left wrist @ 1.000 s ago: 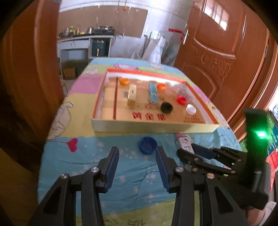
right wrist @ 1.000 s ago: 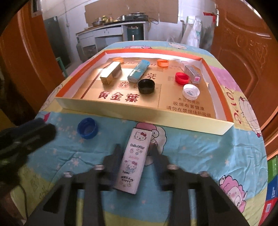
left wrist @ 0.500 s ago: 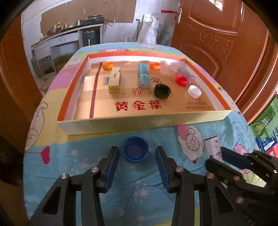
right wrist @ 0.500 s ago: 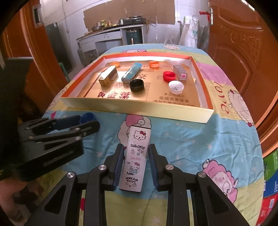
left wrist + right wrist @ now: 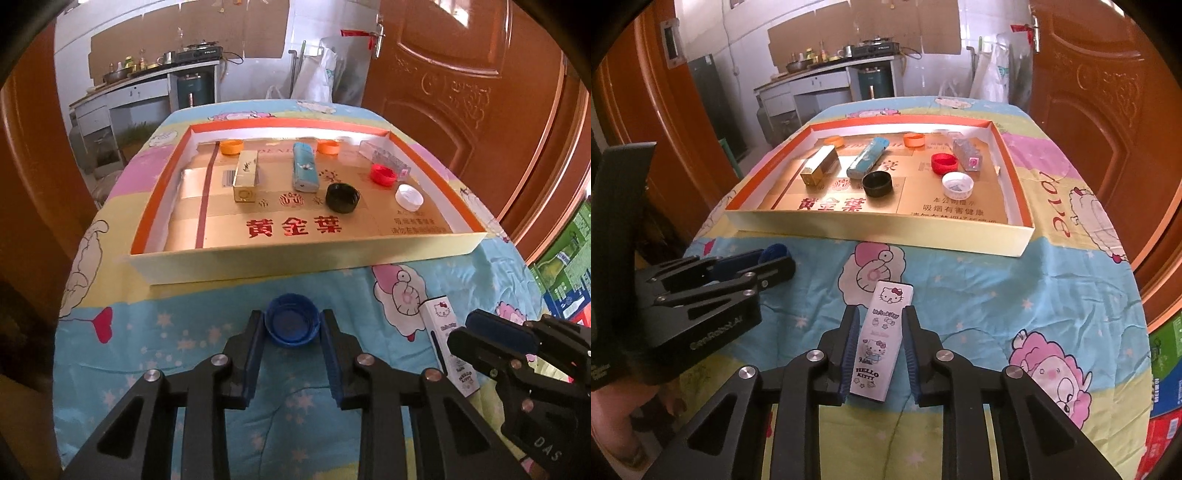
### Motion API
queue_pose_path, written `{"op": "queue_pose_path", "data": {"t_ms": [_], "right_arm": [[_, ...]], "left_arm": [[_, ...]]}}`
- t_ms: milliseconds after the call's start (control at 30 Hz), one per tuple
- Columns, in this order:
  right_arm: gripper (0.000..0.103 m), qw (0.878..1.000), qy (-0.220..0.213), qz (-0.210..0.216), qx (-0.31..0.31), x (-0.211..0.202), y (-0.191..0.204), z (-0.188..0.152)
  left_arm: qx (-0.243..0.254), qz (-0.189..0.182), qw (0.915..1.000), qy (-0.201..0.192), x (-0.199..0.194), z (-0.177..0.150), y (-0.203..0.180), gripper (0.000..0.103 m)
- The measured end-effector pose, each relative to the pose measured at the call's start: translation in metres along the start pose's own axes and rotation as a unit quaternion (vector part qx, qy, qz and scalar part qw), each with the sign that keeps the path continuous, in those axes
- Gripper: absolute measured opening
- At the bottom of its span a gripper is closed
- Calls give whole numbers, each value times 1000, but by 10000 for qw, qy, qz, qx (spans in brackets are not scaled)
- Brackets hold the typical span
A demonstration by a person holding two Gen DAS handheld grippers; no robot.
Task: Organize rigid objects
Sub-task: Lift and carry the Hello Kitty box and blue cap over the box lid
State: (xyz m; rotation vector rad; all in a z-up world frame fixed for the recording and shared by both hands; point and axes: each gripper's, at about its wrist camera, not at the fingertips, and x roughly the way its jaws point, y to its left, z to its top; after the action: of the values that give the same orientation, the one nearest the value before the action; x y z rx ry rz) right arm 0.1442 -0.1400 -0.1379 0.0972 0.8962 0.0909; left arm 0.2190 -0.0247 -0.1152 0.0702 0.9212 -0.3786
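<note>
A blue bottle cap [image 5: 292,324] lies open side up on the cartoon tablecloth, between the fingers of my left gripper [image 5: 291,332], whose jaws touch its sides. A white Hello Kitty box [image 5: 882,339] lies flat between the fingers of my right gripper [image 5: 880,341], which is closed on it. The box also shows in the left wrist view [image 5: 443,332]. A shallow cardboard tray [image 5: 295,258] with an orange rim sits behind them and holds a gold box [image 5: 245,177], a blue box [image 5: 304,171], a clear box [image 5: 386,160] and several caps.
The tray's front wall [image 5: 879,229] stands close behind both grippers. Wooden doors flank the table on both sides. Coloured cartons [image 5: 565,266] are stacked on the floor to the right. The table's near edge is close below the grippers.
My left gripper has moved forward and closed around the blue cap. My right gripper stays closed on the Hello Kitty box and has shifted slightly.
</note>
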Motion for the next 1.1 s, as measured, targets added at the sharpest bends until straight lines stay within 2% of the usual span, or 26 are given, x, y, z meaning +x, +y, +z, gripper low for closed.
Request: {"op": "queue_pose_path", "data": {"t_ms": [67,133,400,433,467,533,733,800,833,933,1100], "right_arm": [[15,10000,-12,14,-5,-2,-1,0],[12,10000,-12,49,16,-3,-2,0],[11,9996,62,235,113,2,-9,-4],[15,9997,54,229,88,2,-8,-3],[31,9997,85,205,75,4,-7,-2],[57,9997,166,138,140,8,-7,-1],[56,9994,271,-184,58,21,0,2],[40,9987,257,-424,-91,23,6,1],[28,9983,232,-513,-145,23,8,1],[26,9981,209,-560,-165,23,8,-1],[26,9996,126,-251,92,11,-4,2]], "left_arm": [[-57,-27,10000,-40,-5,0,1,31],[-121,-74,9999,-64,-9,1,3,31],[-211,-139,9994,-234,-24,1,6,31],[-220,-154,9993,-247,-25,1,6,31],[-232,-173,9992,-261,-26,1,7,31],[-251,-196,9991,-266,-27,0,7,31],[-300,-238,9989,-262,-28,-3,12,31],[-319,-239,9988,-273,-28,-3,14,31],[-328,-242,9988,-280,-28,-4,15,31],[-331,-254,9987,-299,-30,-4,17,31],[-340,-292,9983,-368,-35,-2,16,31]]}}
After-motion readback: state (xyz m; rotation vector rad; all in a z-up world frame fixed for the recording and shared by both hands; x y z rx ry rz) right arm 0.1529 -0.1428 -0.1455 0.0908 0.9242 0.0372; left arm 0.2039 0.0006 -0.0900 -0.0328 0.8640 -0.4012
